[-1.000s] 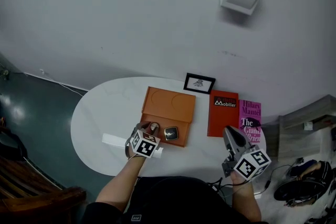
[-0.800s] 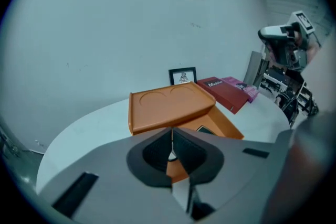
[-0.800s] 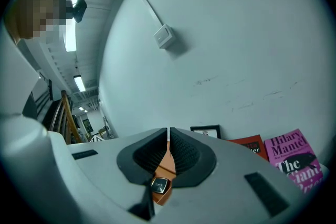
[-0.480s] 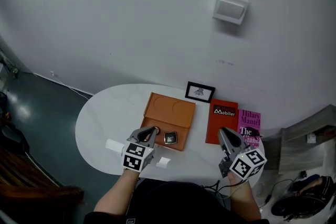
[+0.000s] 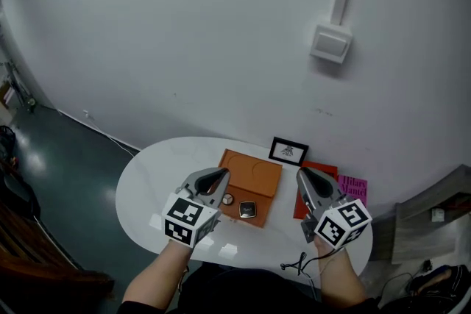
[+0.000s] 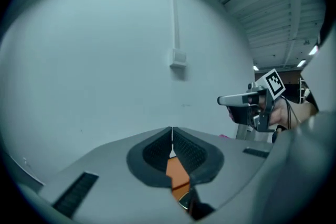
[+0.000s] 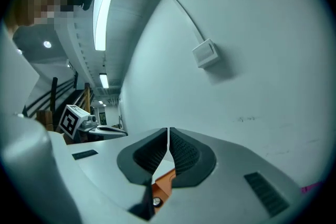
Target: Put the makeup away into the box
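The orange box [image 5: 252, 174] lies open on the white oval table [image 5: 154, 180]. In its near half sit a small round silver makeup piece [image 5: 228, 199] and a dark square compact [image 5: 247, 210]. My left gripper [image 5: 219, 175] hovers above the box's left side, shut with nothing between its jaws. Raised over the box's right edge, my right gripper [image 5: 302, 175] is shut and empty too. In the left gripper view the closed jaws [image 6: 171, 139] point at the wall, with the box [image 6: 176, 176] below. The right gripper view shows shut jaws [image 7: 168, 140] above the box [image 7: 166, 180].
A framed picture [image 5: 288, 151] stands behind the box. A red book [image 5: 327, 171] and a pink book [image 5: 355, 187] lie at the right, partly hidden by the right gripper. A black cable [image 5: 297, 262] trails at the table's front edge. On the wall hangs a switch box [image 5: 330, 43].
Both grippers have risen off the table. The left gripper drew back from the box with its jaws closed empty, and the round silver piece lies in the box.
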